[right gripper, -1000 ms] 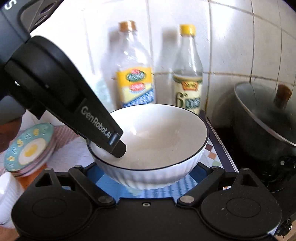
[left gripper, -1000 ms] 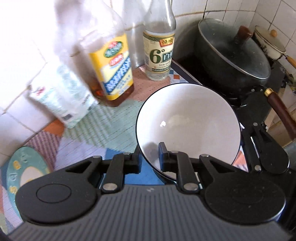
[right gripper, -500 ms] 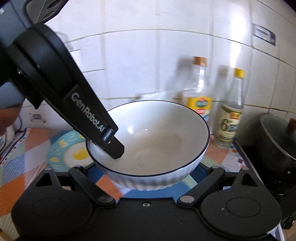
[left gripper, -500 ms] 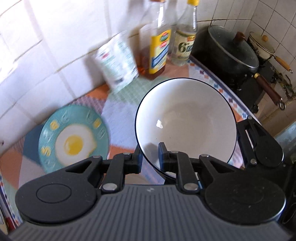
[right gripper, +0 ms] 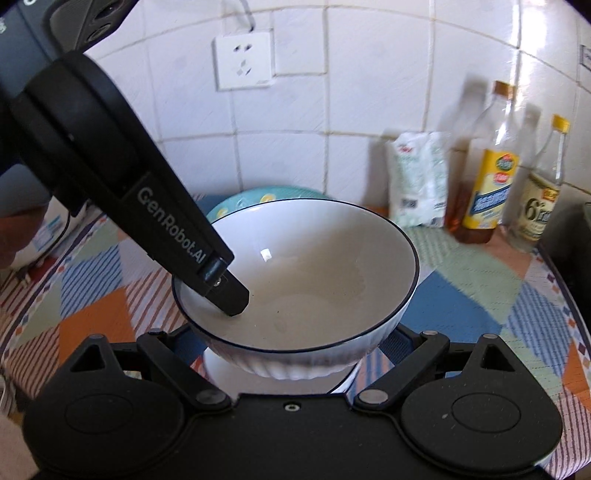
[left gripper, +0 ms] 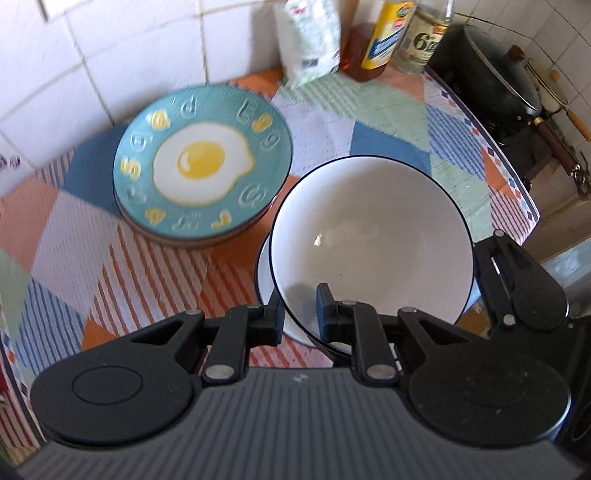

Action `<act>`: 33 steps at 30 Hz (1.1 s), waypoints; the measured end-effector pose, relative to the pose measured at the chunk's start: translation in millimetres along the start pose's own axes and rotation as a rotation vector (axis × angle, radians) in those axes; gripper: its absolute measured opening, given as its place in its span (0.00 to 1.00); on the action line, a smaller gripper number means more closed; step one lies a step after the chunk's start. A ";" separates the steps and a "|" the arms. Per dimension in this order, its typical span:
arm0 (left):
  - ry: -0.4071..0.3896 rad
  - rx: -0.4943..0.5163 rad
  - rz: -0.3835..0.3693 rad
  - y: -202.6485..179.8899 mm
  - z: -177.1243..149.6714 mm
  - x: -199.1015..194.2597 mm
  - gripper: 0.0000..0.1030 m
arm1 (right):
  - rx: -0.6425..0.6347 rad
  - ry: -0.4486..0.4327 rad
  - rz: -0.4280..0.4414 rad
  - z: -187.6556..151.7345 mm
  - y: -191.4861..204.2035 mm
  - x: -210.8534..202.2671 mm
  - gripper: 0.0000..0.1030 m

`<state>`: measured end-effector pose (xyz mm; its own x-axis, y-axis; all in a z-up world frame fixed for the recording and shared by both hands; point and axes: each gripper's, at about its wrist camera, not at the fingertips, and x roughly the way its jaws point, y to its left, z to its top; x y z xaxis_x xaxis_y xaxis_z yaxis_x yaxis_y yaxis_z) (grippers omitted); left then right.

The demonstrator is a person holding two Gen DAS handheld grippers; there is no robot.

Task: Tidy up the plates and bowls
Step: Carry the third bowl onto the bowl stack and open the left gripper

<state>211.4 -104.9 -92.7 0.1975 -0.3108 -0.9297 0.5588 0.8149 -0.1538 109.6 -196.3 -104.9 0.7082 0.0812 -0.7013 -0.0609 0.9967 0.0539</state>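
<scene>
My left gripper is shut on the near rim of a white bowl with a dark rim line, one finger inside and one outside. It holds the bowl just above a second white bowl on the counter. In the right wrist view the held bowl fills the middle, with the left gripper's finger inside it and the lower bowl under it. My right gripper is open, its fingers on both sides of the bowl's base. A stack of teal fried-egg plates lies to the left.
A patchwork cloth covers the counter. A white packet and two bottles stand against the tiled wall. A black lidded pot sits on the stove at the right. A wall socket is above the counter.
Both grippers carried the bowl leftward, away from the bottles and stove. The fried-egg plates are now close on the left, and a second white bowl has come into view under the held one.
</scene>
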 end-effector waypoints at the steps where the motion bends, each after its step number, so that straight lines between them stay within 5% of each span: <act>1: 0.009 -0.011 -0.005 2.9 -0.7 2.9 0.15 | -0.005 0.007 0.011 -2.0 2.7 -0.4 0.94; 10: 0.030 -0.042 -0.009 12.1 -7.5 18.2 0.15 | -0.041 0.105 0.073 -1.9 5.0 8.8 0.93; 23: -0.015 0.089 0.133 -12.1 -8.2 25.2 0.17 | -0.096 0.195 -0.032 7.1 17.1 17.9 0.93; 33: 0.014 0.028 0.107 -0.2 -16.8 40.3 0.18 | -0.135 0.245 -0.057 2.1 23.2 15.4 0.94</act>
<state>205.7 -109.4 -135.8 0.2466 -0.2156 -0.9448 0.5571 0.8293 -0.0439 120.5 -171.9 -112.9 0.5228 0.0049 -0.8525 -0.1309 0.9886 -0.0745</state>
